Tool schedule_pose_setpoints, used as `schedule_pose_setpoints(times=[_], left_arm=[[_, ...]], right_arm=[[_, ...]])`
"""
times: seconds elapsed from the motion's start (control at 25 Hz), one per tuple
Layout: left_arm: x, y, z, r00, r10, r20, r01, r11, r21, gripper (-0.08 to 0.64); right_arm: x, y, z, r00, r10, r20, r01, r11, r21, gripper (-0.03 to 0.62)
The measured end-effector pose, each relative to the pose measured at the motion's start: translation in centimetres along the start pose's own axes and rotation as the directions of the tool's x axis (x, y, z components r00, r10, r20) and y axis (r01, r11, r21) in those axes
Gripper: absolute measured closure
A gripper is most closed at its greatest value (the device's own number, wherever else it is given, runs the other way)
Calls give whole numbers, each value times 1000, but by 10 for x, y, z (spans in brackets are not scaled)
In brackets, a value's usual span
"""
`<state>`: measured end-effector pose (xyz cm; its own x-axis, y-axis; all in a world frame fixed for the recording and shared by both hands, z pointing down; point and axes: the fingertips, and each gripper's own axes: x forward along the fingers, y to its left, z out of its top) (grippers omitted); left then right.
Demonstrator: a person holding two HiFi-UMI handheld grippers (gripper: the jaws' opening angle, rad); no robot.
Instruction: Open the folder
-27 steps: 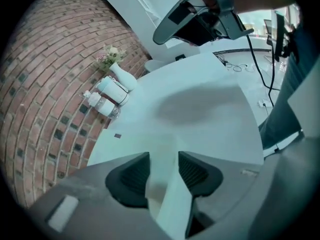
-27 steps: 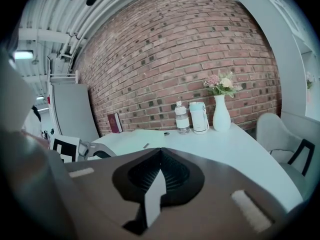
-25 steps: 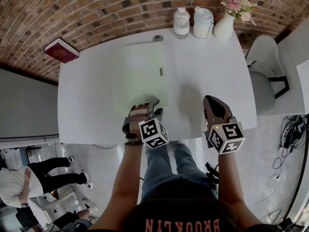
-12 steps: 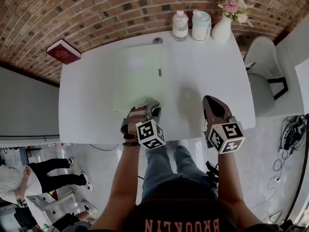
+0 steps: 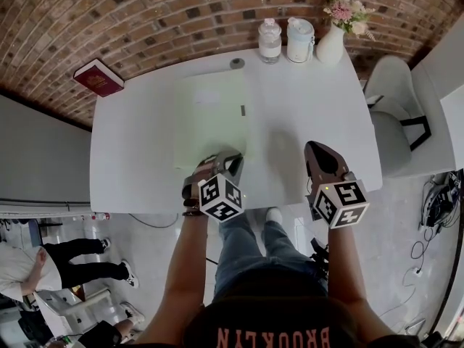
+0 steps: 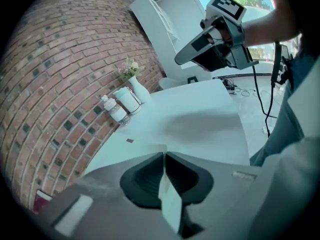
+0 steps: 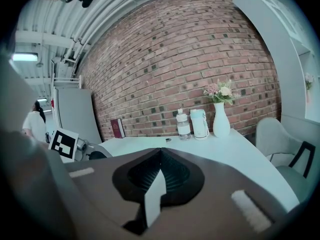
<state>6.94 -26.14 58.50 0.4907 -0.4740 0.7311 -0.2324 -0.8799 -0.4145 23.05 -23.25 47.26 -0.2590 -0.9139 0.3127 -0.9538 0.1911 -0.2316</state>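
Left gripper on folder's near edge.
Your left gripper (image 5: 230, 159) jaws have just been closing and now meet at the near edge of the pale green folder (image 5: 210, 114), flat on the white table (image 5: 312, 100). They seem to be pinching its cover. Your right gripper (image 5: 319, 151) is beside the folder, jaws together, nothing between them.

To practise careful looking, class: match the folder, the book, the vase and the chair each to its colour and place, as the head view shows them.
Things:
1 folder
2 book
3 vase
4 chair

Descriptions:
A dark red, at the far left corner of the table
B pale, off the table, to its right
C pale green, lying flat on the table
D white, holding flowers, at the far right corner

Pairs: 1-C; 2-A; 3-D; 4-B
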Motion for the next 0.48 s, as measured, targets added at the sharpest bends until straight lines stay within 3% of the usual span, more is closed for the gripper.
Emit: schedule_pose_setpoints(times=[0.16, 0.32, 0.48], left_arm=[[-7, 5, 1, 1000, 13, 18, -12, 999, -38, 551], [-15, 12, 3, 998, 31, 62, -22, 990, -141, 555], [-24, 23, 8, 989, 58, 133, -22, 966, -257, 557]], right_arm=[[-3, 2, 7, 1000, 4, 16, -4, 1000, -6, 594], [-3, 6, 13, 999, 14, 31, -14, 1000, -13, 594], [-2, 13, 19, 999, 22, 50, -21, 1000, -23, 594]])
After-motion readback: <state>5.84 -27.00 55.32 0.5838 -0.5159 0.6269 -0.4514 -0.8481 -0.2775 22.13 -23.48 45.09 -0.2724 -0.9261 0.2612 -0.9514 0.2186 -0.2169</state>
